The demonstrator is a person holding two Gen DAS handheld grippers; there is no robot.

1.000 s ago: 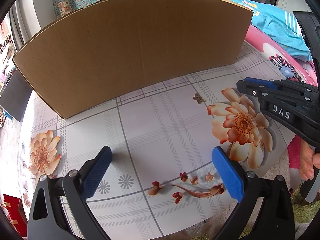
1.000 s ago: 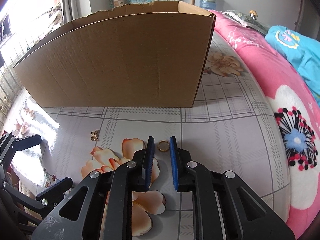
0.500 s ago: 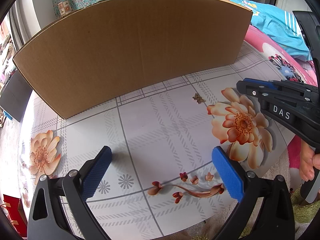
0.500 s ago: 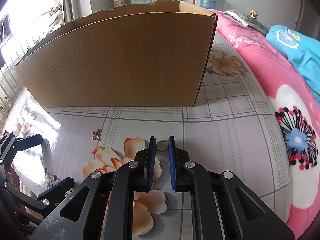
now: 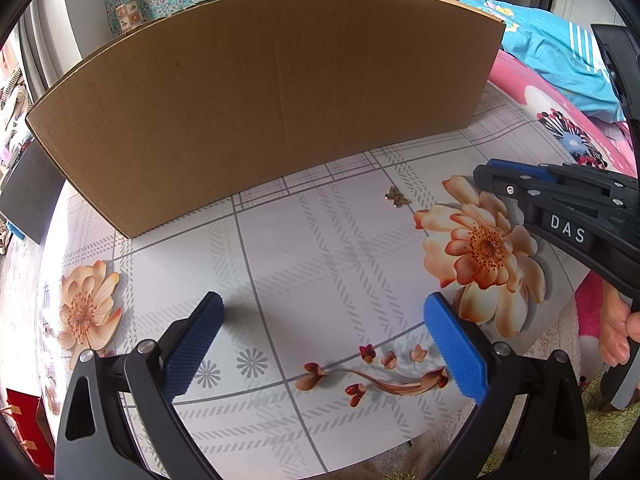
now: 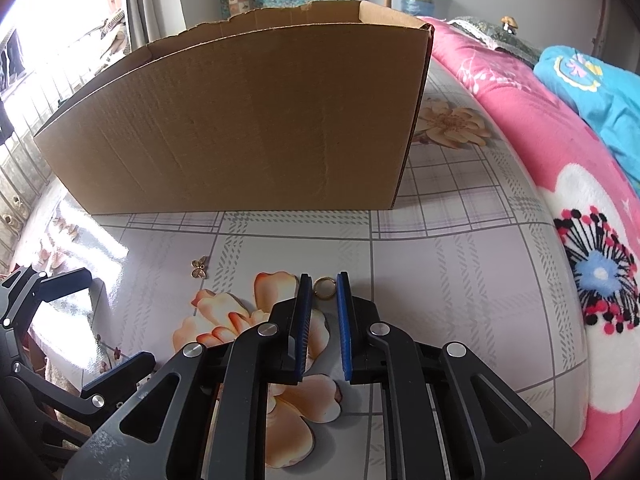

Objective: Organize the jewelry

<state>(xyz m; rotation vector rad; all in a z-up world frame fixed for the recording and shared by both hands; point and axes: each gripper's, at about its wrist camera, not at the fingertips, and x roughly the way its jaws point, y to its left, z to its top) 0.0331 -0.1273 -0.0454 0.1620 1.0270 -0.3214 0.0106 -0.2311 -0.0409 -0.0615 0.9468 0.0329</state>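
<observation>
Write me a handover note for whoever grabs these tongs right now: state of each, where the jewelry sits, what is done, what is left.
Right tongs: narrowed around the gold ring at their tips, apparently gripping it low over the table.
Left tongs: wide open, holding nothing, hovering over the table.
Butterfly charm: loose on the table, between the printed flower and the cardboard box.
Done: ring pinched. The box's inside is out of view, so earlier items cannot be confirmed.
Left: carry the ring, probably to the box, then collect the charm.
</observation>
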